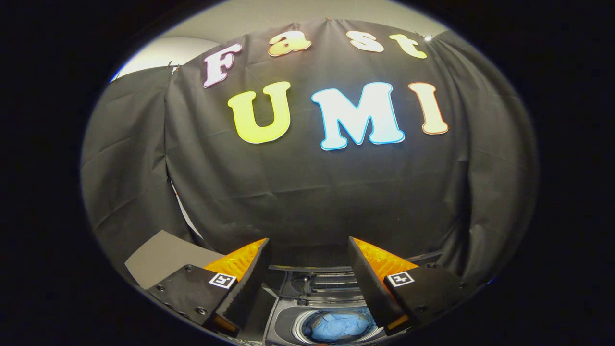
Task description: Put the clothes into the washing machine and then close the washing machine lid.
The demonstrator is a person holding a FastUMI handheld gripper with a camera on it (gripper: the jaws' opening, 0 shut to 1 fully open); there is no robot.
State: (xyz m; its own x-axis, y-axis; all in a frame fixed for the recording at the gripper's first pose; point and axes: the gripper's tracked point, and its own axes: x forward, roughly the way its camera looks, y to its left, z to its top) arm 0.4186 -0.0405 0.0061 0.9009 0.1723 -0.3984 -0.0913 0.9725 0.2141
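Observation:
My gripper (307,245) is held high and stands open, with nothing between its fingers. Far below, between the fingers, the washing machine (288,319) shows its round drum opening. A light blue piece of clothing (338,327) lies bunched inside the drum. The lid (319,283) is folded up at the back of the opening, just beyond the drum. The machine's front part is hidden by the fingers.
The black cloth wall (312,192) hangs close behind the machine and wraps round both sides. A grey flat surface (163,257) lies to the left of the machine, beside the left finger.

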